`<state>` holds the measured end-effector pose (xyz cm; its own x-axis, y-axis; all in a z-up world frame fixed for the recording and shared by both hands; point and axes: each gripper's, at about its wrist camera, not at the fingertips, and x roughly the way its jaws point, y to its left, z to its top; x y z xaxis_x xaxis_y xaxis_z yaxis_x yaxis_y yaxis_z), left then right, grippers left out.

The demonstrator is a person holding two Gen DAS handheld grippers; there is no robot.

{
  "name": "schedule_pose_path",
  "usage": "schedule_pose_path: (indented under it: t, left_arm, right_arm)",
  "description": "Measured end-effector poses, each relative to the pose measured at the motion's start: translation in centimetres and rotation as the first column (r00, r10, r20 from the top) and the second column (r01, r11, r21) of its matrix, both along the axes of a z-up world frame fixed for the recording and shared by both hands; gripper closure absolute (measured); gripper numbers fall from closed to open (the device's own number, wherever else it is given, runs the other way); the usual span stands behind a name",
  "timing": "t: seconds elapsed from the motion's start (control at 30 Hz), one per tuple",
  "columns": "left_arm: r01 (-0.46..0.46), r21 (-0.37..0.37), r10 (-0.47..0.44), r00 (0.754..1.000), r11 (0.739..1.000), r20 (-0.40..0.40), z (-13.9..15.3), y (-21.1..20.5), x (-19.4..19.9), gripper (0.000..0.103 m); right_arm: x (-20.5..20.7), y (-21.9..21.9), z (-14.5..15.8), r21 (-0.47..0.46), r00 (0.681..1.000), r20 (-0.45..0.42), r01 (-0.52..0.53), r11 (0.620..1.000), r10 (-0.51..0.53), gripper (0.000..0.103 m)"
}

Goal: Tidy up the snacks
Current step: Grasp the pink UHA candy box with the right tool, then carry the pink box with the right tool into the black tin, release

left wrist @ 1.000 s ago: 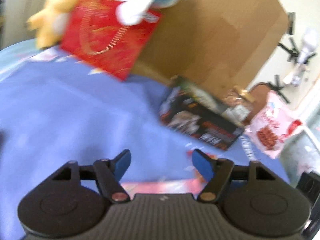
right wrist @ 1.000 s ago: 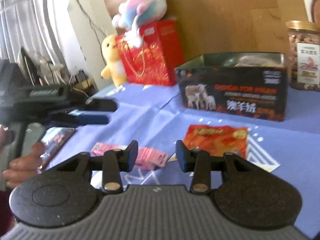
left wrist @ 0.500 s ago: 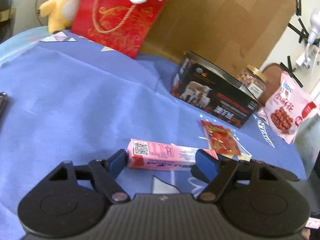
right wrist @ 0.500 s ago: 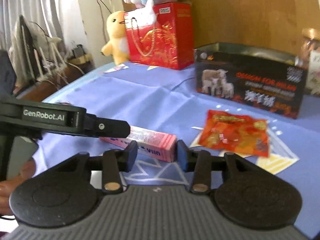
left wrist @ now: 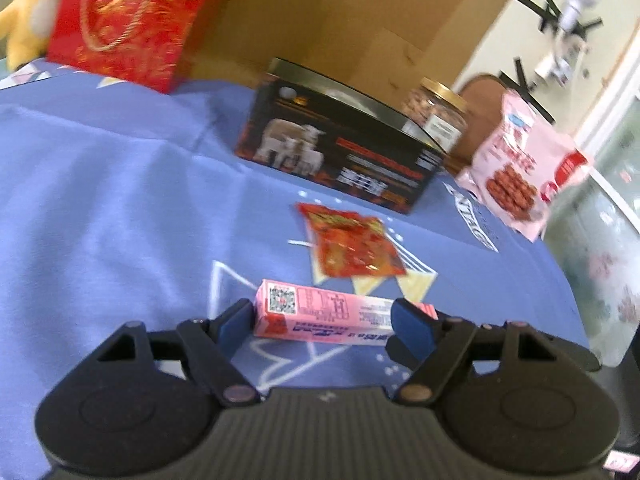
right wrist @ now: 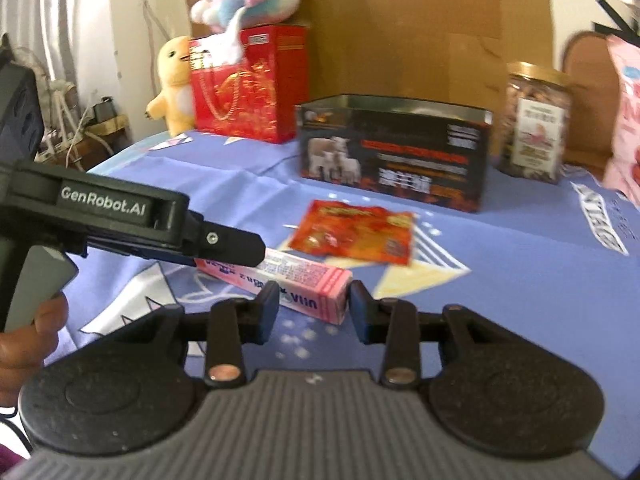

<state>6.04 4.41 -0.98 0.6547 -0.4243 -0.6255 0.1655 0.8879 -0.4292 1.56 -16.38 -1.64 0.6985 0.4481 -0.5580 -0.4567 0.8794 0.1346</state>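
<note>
On the blue-clothed counter (left wrist: 100, 184), pink box (left wrist: 324, 314) lying flat between left tongs (left wrist: 326, 324), spread wide apart, blue pads level with each end, contact unclear. Right tongs (right wrist: 314, 312) also apart, just at the box's near end (right wrist: 320, 294), not clamped. Red packet (left wrist: 352, 246) flat just beyond the box. Black tin (right wrist: 394, 158) open further back, jar (right wrist: 534, 122) and pink bag (left wrist: 520, 164) beside it, red gift bag (right wrist: 248, 84) far left.
</note>
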Motion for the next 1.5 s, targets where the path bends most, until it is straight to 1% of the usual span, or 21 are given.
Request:
schedule_pose_path:
  t: [0.07, 0.13, 0.27, 0.4, 0.47, 0.67, 0.83, 0.93, 1.0, 1.07, 1.17, 1.3, 1.37, 1.4, 1.5]
  left_arm:
    - [0.013, 0.020, -0.014, 1.000, 1.000, 0.013, 0.0, -0.5, -0.2, 0.023]
    - [0.016, 0.029, -0.017, 1.000, 0.999, 0.017, 0.1, -0.8, -0.2, 0.021]
    - [0.009, 0.027, -0.009, 1.000, 1.000, 0.016, 0.2, -0.7, -0.1, 0.021]
    - [0.015, 0.023, -0.015, 1.000, 1.000, 0.018, 0.7, -0.9, 0.1, 0.022]
    - [0.021, 0.020, -0.021, 0.999, 1.000, 0.034, 1.4, -0.9, 0.3, 0.022]
    - [0.039, 0.012, -0.040, 0.993, 0.999, 0.107, 4.4, -0.9, 2.7, 0.022]
    - [0.023, 0.022, -0.026, 0.985, 0.999, 0.169, 6.6, -1.1, 6.0, 0.022]
    - [0.003, 0.015, -0.005, 0.983, 1.000, 0.185, 7.4, -0.9, 8.5, 0.022]
    - [-0.007, 0.002, 0.006, 0.982, 1.000, 0.189, 7.9, -0.7, 10.7, 0.022]
    - [-0.009, -0.003, 0.009, 0.983, 1.000, 0.185, 8.0, -0.6, 12.6, 0.022]
    - [-0.010, 0.010, 0.008, 0.985, 1.000, 0.174, 7.6, -1.2, 15.2, 0.022]
    - [-0.009, 0.041, 0.003, 0.990, 0.999, 0.140, 6.5, -2.5, 17.7, 0.022]
    - [-0.010, 0.050, 0.004, 0.993, 0.999, 0.121, 5.9, -2.8, 18.8, 0.021]
    - [-0.014, 0.051, 0.008, 0.994, 0.999, 0.112, 5.6, -2.9, 19.1, 0.021]
    - [-0.026, 0.059, 0.019, 0.992, 0.998, 0.122, 5.5, -2.8, 18.9, 0.021]
  right_arm:
    - [0.1, -0.5, -0.6, 0.021, 1.000, -0.023, 0.005, 1.000, -0.004, 0.060]
    - [-0.1, -0.5, -0.8, 0.030, 1.000, -0.011, 0.003, 1.000, -0.003, 0.060]
    - [-0.3, -0.1, -0.9, 0.011, 1.000, 0.008, 0.007, 1.000, -0.007, 0.062]
    - [-0.3, -0.3, -0.7, 0.032, 1.000, 0.013, 0.025, 0.999, -0.025, 0.062]
    - [-0.2, -0.5, -0.2, 0.036, 0.999, 0.041, 0.031, 0.999, -0.033, 0.062]
    - [0.9, -0.3, 2.2, 0.025, 0.983, 0.172, 0.055, 0.998, -0.059, 0.062]
    - [4.1, 0.3, 4.3, 0.021, 0.961, 0.268, 0.067, 0.998, -0.070, 0.062]
    - [6.3, 0.7, 5.3, 0.006, 0.945, 0.319, 0.070, 0.998, -0.068, 0.062]
    - [8.0, 0.9, 5.6, -0.003, 0.939, 0.337, 0.075, 0.997, -0.070, 0.062]
    - [9.7, 0.9, 5.6, -0.005, 0.938, 0.338, 0.086, 0.996, -0.080, 0.062]
    - [11.5, 1.0, 5.1, -0.023, 0.938, 0.335, 0.104, 0.994, -0.091, 0.061]
    - [13.9, 1.1, 3.8, -0.044, 0.950, 0.287, 0.139, 0.989, -0.121, 0.056]
    - [14.4, 0.9, 3.4, -0.023, 0.950, 0.279, 0.151, 0.988, -0.139, 0.054]
    - [14.4, 0.7, 3.3, -0.010, 0.951, 0.274, 0.154, 0.988, -0.146, 0.050]
    - [13.8, 0.2, 3.3, 0.023, 0.949, 0.274, 0.158, 0.987, -0.159, 0.047]
